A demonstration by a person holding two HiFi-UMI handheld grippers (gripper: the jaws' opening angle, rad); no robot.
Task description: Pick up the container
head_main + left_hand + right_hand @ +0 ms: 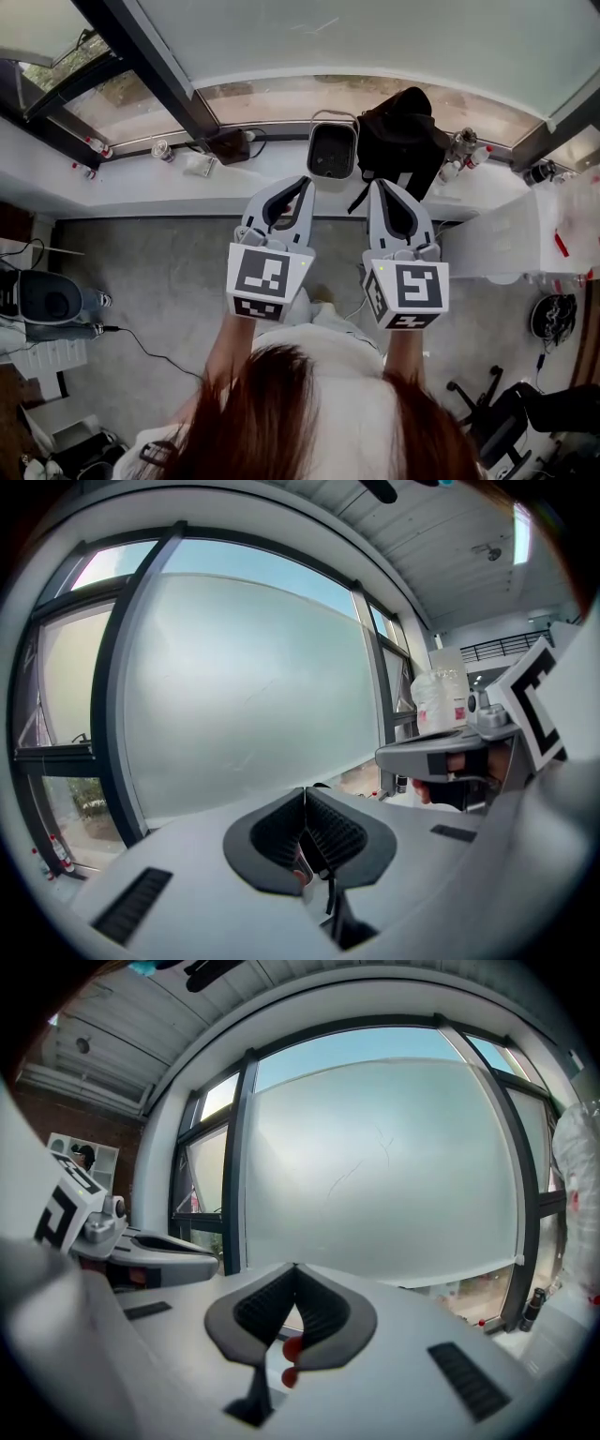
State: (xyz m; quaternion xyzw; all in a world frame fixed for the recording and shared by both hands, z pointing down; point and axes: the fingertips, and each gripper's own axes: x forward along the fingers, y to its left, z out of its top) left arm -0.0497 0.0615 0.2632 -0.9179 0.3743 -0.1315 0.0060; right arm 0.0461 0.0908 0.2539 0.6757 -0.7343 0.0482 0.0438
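In the head view a dark rectangular container (332,150) with a wire handle stands on the white window sill (141,187). My left gripper (306,181) is held out just below the container's near left corner, its jaws shut and empty. My right gripper (374,185) is level with it, a little right of the container, jaws together with nothing between them. In the left gripper view the shut left gripper (305,791) faces frosted window glass, and the right gripper view shows the same for the right gripper (295,1267). Neither gripper view shows the container.
A black bag (403,131) sits on the sill against the container's right side. Small bottles (463,150) stand further right, with a cup (161,149) and a black box (228,144) to the left. A white table (511,234) with plastic stands at the right.
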